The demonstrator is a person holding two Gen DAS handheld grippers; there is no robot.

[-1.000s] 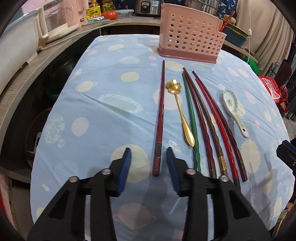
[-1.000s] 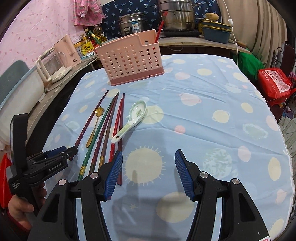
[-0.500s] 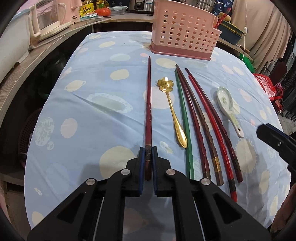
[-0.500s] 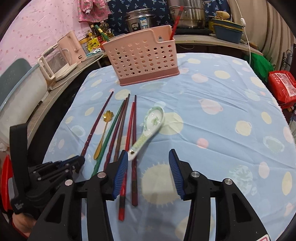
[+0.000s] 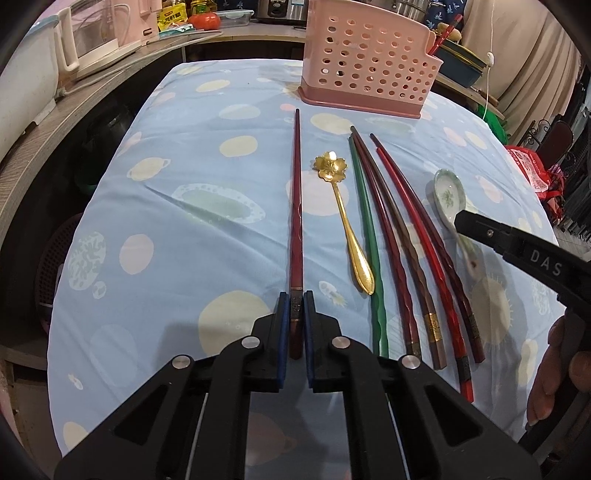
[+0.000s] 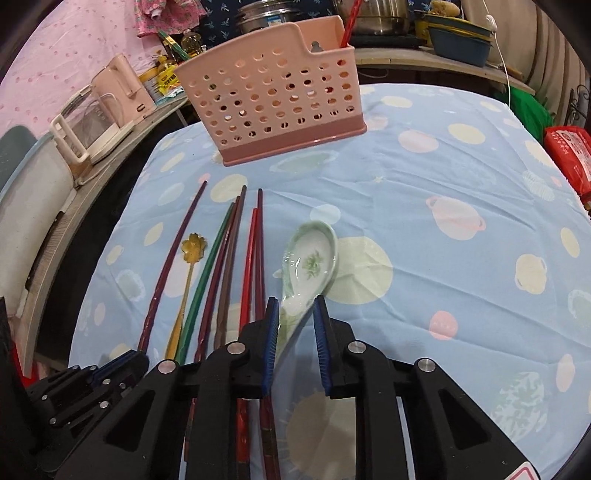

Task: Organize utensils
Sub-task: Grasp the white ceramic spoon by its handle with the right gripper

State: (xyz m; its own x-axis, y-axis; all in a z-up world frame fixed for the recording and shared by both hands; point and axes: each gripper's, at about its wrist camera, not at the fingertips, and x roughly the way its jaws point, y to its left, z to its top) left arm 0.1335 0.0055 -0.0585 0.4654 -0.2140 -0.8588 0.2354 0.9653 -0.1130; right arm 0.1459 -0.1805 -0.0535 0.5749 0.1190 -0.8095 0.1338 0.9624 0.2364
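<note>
Six chopsticks lie on the worktop [image 5: 177, 236]: one dark red chopstick [image 5: 296, 206] apart at the left, then a green chopstick [image 5: 367, 236], and four more in red and brown tones [image 5: 413, 240] side by side. There are two spoons, a gold spoon [image 5: 345, 225] with a flower-shaped bowl and a white ceramic spoon [image 6: 308, 266] with a green motif. One pink perforated basket [image 6: 273, 99] stands at the far end, with one red stick [image 6: 349, 31] rising from it, and two grippers are in view, the left gripper [image 5: 295, 314] and the right gripper [image 6: 295, 325].
</note>
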